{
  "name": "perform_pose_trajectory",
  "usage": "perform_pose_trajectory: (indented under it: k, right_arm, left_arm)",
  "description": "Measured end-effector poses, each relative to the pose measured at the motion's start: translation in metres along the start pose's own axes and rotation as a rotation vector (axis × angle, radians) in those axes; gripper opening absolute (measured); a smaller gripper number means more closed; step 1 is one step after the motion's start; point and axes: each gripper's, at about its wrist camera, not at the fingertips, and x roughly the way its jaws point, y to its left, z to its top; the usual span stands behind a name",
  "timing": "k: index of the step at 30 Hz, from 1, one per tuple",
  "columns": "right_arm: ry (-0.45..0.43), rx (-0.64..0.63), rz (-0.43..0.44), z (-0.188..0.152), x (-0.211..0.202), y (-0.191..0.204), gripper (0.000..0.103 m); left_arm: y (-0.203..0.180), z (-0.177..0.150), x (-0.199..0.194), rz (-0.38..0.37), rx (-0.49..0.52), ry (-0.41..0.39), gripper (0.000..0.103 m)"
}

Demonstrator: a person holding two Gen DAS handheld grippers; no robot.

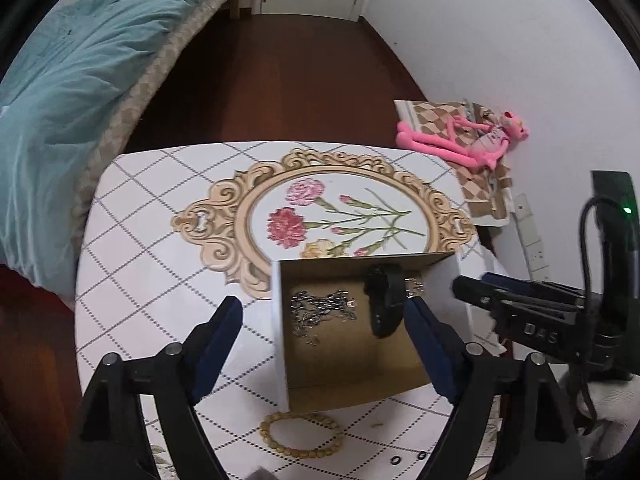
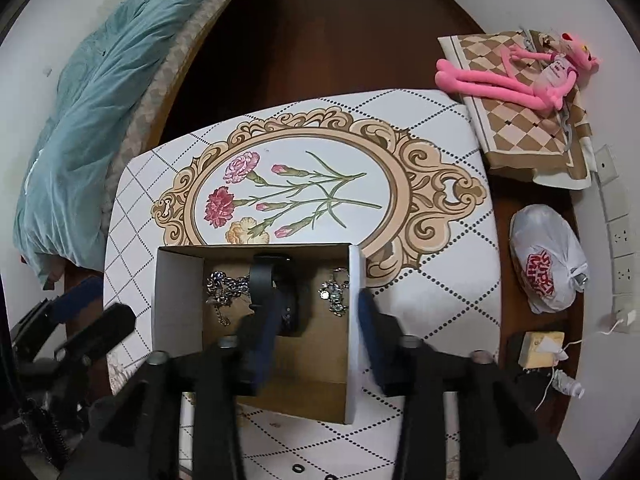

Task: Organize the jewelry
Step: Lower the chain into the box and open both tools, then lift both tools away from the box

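Teal quilt (image 1: 76, 92), soft and rumpled, slumps over the bed edge at left. Next the table (image 1: 132, 240): glossy white top w/ dotted diamond grid and a gilt scroll oval of carnations. On its near part sits the cardboard box (image 2: 176, 300), open-topped, white outside, raw brown inside, roughly square.

Inside the box: black watch (image 2: 266, 280), matte strap curled in a loop, standing on edge mid-box, its long axis running near-to-far. Left of it a silver chain (image 2: 224, 284), links bunched in a heap; right of it, by the wall, a small silvery cluster (image 2: 336, 292), detail too fine to tell.

Left gripper (image 1: 324, 344) hangs over the box, jaws spread wide, nothing between the blue pads; the watch is just off the right finger. Right gripper (image 2: 316, 332) straddles the box's right wall, jaws partly apart, gripping nothing.

Smallest: amber bead bracelet (image 1: 300, 434), round beads, lying flat on the table just in front of the box.
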Motion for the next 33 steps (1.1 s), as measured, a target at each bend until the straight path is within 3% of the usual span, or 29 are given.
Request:
perform_pose_trajectory:
  k: [3, 5, 6, 11, 15, 23, 33]
  right_arm:
    - [-0.010, -0.009, -0.034, -0.007, -0.003, 0.000, 0.054]
    - [-0.024, -0.024, -0.091, -0.014, -0.004, 0.001, 0.081]
    - [-0.029, -0.029, -0.110, -0.018, -0.004, 0.001, 0.086]
    - [-0.037, -0.043, -0.201, -0.040, 0.004, 0.004, 0.098]
    - [-0.067, -0.053, -0.260, -0.055, 0.009, 0.007, 0.100]
    - [-0.093, -0.033, -0.264, -0.071, 0.004, 0.007, 0.100]
    - [-0.229, -0.026, -0.278, -0.087, -0.053, 0.015, 0.100]
  left_arm:
    - [0.004, -0.007, 0.000, 0.058, 0.000, -0.011, 0.100]
    - [0.008, -0.013, 0.000, 0.090, 0.002, -0.031, 0.100]
    - [0.010, -0.018, 0.000, 0.106, -0.002, -0.046, 0.100]
    - [0.015, -0.037, 0.007, 0.191, 0.008, -0.059, 0.102]
    - [0.016, -0.050, 0.013, 0.214, 0.017, -0.052, 0.102]
    - [0.013, -0.059, 0.009, 0.230, 0.008, -0.061, 0.102]
    - [0.000, -0.066, -0.038, 0.238, 0.010, -0.165, 0.102]
